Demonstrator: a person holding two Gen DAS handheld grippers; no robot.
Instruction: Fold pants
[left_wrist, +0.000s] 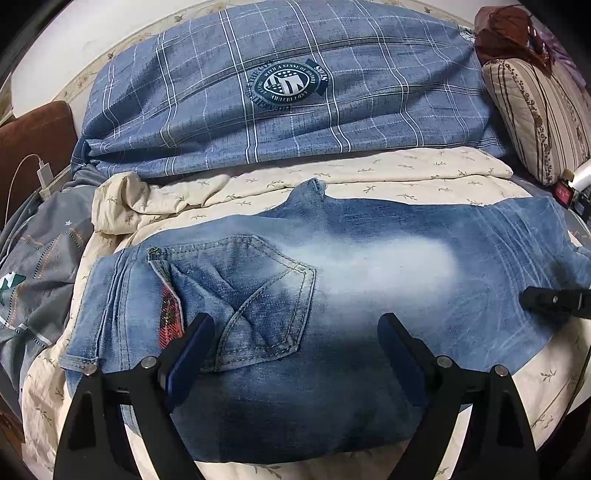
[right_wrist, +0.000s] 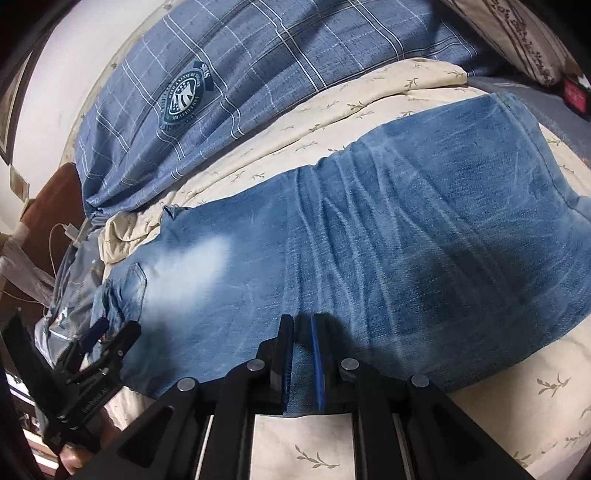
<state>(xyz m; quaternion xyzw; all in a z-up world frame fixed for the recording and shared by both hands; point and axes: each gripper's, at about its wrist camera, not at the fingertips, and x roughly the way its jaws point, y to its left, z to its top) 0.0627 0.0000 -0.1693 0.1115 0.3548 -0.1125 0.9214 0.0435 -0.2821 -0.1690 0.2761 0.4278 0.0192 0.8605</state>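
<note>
Cream bed sheet printed with small leaf sprigs (left_wrist: 406, 173) is shown as the largest surface; on it a pair of faded blue denim pants (left_wrist: 332, 280) is laid crosswise, waistband to the left, legs to the right. A blue plaid quilt with a round dark-green emblem (left_wrist: 280, 96) is heaped behind, a striped beige pillow (left_wrist: 543, 118) is seen at far right, and a grey patterned cloth (left_wrist: 40, 269) is bunched at far left.

Progress is judged as partial: the pants appear already doubled leg over leg, one back pocket (left_wrist: 266, 306) uppermost, while the lengthwise fold, legs toward waist, seems not yet made.

Free sheet is left in front of and behind the denim; the quilt and pillow are judged to limit room at the back and right, so the fold is best carried leftward across the pants themselves.

The right hand-held gripper (right_wrist: 303, 354) is seen closed narrowly on a pinch of the near denim edge at the leg portion. The left hand-held gripper (left_wrist: 295, 343) is held wide apart above the pocket area, with nothing clasped.
</note>
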